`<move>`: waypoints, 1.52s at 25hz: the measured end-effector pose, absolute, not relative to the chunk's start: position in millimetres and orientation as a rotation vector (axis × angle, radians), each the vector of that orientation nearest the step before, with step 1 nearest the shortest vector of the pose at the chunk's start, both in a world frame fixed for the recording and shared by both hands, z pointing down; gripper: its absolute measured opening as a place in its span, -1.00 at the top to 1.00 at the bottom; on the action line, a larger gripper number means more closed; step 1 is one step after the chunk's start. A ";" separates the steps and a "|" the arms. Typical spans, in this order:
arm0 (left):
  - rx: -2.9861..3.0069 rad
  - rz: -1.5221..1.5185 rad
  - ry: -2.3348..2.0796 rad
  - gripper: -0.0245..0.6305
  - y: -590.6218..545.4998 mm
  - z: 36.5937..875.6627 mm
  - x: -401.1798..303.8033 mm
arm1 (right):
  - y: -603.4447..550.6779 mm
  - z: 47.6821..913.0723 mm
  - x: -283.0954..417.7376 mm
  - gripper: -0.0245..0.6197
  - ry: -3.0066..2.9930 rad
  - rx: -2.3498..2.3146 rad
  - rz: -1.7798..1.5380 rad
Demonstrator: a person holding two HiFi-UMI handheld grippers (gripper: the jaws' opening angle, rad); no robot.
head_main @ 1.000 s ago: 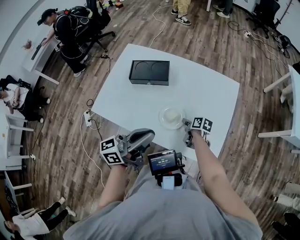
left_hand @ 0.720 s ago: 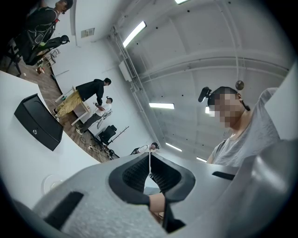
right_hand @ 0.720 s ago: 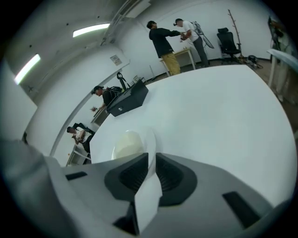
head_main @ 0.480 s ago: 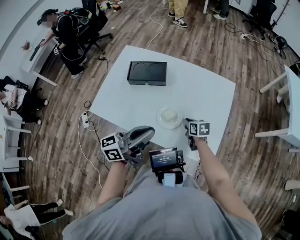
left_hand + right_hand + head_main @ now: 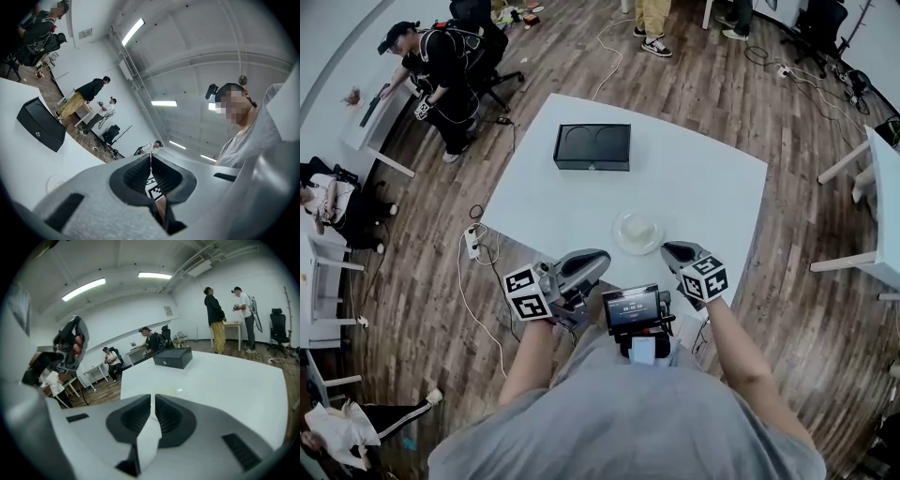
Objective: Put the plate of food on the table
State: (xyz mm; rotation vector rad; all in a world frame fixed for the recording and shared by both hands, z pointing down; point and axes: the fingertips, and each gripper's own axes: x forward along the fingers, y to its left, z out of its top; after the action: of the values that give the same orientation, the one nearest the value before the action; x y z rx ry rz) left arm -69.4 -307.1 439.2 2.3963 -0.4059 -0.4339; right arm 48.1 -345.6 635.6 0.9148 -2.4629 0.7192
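Observation:
A clear plate with pale food (image 5: 638,231) rests on the white table (image 5: 703,178) near its front edge. In the right gripper view the plate (image 5: 167,391) shows as a pale patch just beyond the jaw tips. My right gripper (image 5: 677,251) hovers a little to the plate's right and nearer to me, jaws shut, holding nothing. My left gripper (image 5: 596,259) hangs off the table's front edge, left of the plate, also shut and empty. Both gripper views, left gripper (image 5: 150,157) and right gripper (image 5: 153,400), show the jaw pads pressed together.
A black box (image 5: 592,146) lies at the table's far side, also seen as the black box (image 5: 172,356). A small screen (image 5: 629,311) hangs at my chest. Several people, side tables, chairs and cables stand around on the wooden floor (image 5: 422,281).
My right gripper has drawn back from the plate's right rim toward me, and its marker cube has turned. The plate stays on the table. The left gripper has hardly moved.

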 end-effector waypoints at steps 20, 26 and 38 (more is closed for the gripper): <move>2.393 -0.365 -0.487 0.86 -293.5 450.9 -70.5 | -297.8 535.6 68.6 0.79 -2.774 0.962 0.562; 2.397 -0.374 -0.499 0.86 -291.9 446.0 -75.3 | -290.9 532.9 67.8 0.83 -2.761 0.961 0.552; 2.404 -0.377 -0.498 0.86 -290.7 444.3 -71.4 | -289.4 531.6 71.2 0.83 -2.763 0.950 0.545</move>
State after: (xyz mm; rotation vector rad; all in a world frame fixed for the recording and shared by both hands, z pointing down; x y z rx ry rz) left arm -71.4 -290.7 444.3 2.4044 -0.4985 -0.3765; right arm 71.2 -289.4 531.6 0.9504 -2.7631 0.5446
